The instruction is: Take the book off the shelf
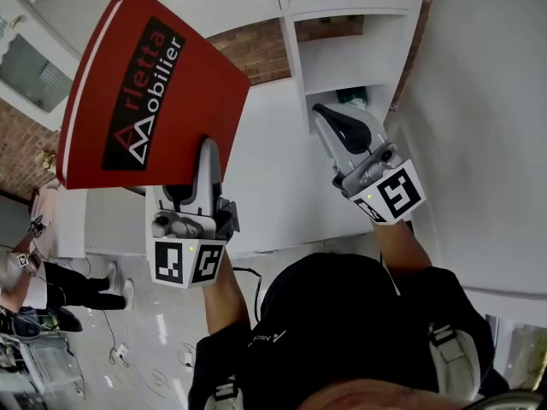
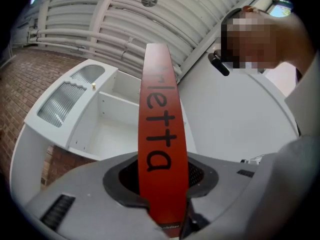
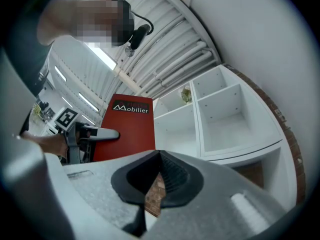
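- The person (image 1: 342,331) fills the bottom of the head view, one gripper raised in each hand.
- The left gripper (image 1: 208,156) has its jaws clamped partway closed on the lower edge of the book (image 1: 145,92).
- In the left gripper view the book's red spine (image 2: 162,134) stands straight up between the pads.
- The right gripper (image 1: 329,114) holds nothing, and its jaws meet at the tips (image 3: 159,159).
- The book is clear of the shelf (image 1: 292,58), up in the air to its left, with its cover towards the head camera.
- The white shelf has open compartments, one of them holding a small greenish thing (image 1: 352,99).
- A brick wall (image 1: 256,54) shows behind it.
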`<state>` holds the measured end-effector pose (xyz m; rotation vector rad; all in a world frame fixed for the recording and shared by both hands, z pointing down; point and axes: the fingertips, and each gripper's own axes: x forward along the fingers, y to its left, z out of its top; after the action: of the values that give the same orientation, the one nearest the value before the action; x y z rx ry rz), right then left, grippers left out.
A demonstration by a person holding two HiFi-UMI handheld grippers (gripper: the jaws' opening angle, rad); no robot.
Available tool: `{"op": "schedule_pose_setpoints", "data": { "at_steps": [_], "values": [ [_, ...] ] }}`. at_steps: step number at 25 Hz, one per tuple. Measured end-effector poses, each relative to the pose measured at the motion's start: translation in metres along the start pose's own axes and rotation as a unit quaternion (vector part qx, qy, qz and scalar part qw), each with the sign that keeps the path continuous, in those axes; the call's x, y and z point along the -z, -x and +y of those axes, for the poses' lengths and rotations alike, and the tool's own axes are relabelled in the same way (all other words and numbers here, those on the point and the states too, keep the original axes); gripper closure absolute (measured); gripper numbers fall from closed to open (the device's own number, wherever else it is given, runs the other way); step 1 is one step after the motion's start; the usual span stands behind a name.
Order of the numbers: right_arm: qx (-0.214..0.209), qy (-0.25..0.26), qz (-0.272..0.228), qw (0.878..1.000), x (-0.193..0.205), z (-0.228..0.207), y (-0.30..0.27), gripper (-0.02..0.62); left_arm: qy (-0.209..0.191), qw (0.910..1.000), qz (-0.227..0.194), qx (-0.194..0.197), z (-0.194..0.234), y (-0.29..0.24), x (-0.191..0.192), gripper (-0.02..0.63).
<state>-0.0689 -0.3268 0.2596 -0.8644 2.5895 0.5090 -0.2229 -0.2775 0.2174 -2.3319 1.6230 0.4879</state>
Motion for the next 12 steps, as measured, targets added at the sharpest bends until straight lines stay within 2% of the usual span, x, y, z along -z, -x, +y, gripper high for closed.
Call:
{"op": "schedule_pose_setpoints", "data": {
  "at_steps": [6, 12],
  "values": [
    [0.009, -0.017, 0.002, 1.000, 0.007, 0.007, 0.008, 0.594, 0.002, 1.0000, -0.002, 0.000, -0.013, 0.017, 0.015, 0.454],
    [0.013, 0.001, 0.011, 1.000, 0.009, 0.011, 0.013, 0.595, 0.010, 0.9999, 0.007, -0.003, -0.013, 0.019, 0.025, 0.454]
  ]
}}
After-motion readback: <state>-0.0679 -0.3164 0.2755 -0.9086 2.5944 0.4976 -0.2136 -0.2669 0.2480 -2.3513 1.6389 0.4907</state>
